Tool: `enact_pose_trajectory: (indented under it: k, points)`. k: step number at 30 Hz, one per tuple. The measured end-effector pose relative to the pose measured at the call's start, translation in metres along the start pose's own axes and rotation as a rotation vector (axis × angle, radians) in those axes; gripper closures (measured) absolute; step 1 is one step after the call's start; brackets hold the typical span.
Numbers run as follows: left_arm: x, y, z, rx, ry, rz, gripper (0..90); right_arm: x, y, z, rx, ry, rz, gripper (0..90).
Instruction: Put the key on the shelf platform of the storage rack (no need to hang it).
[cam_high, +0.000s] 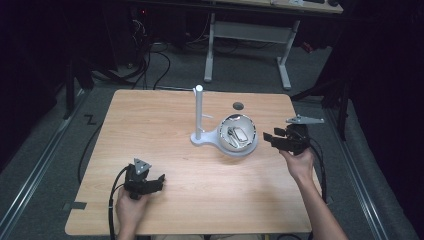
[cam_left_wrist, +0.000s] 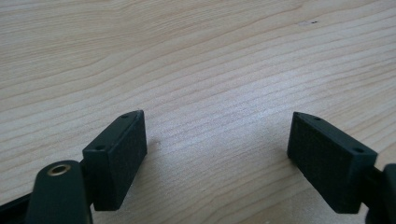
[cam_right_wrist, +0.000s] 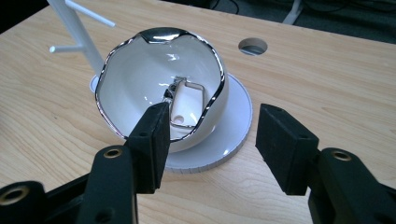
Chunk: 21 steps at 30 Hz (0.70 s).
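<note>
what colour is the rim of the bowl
Shiny silver chrome along the wavy rim of the white bowl, clearest in the right gripper view.

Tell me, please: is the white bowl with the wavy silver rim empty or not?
Not empty. The white bowl with the wavy silver rim holds a small silver-framed object lying on its bottom; what it is, I cannot tell.

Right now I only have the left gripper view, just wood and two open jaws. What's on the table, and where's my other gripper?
Observer: A white bowl with a chrome rim sits on a round white base, beside a white post.
Operator: Anything in the bowl?
Observer: Yes, a small metal-framed object lies at the bottom.
Operator: And the right gripper?
Observer: The right gripper is open, aimed at the bowl, holding nothing.
</note>
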<state>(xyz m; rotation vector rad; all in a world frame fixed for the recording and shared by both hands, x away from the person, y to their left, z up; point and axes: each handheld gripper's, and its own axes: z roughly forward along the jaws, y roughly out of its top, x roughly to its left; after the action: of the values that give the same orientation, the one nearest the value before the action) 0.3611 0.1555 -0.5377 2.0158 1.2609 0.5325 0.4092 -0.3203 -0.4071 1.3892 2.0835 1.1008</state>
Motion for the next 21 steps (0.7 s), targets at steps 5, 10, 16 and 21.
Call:
enact_pose_trajectory:
  k: [5,10,16,21]
  points:
    - [0.0,0.0,0.0,0.0,0.0,0.0,20.0,-0.005,-0.008,-0.009,-0.005,-0.01,0.02,45.5]
    - [0.0,0.0,0.0,0.0,0.0,0.0,19.9,-0.012,-0.021,-0.016,-0.019,-0.016,0.049,45.6]
    - [0.0,0.0,0.0,0.001,0.0,0.001,19.9,-0.02,-0.035,-0.025,-0.031,-0.017,0.084,45.6]
    - [0.0,0.0,0.0,0.001,0.001,0.0,19.9,-0.022,-0.045,-0.029,-0.036,-0.014,0.097,45.6]
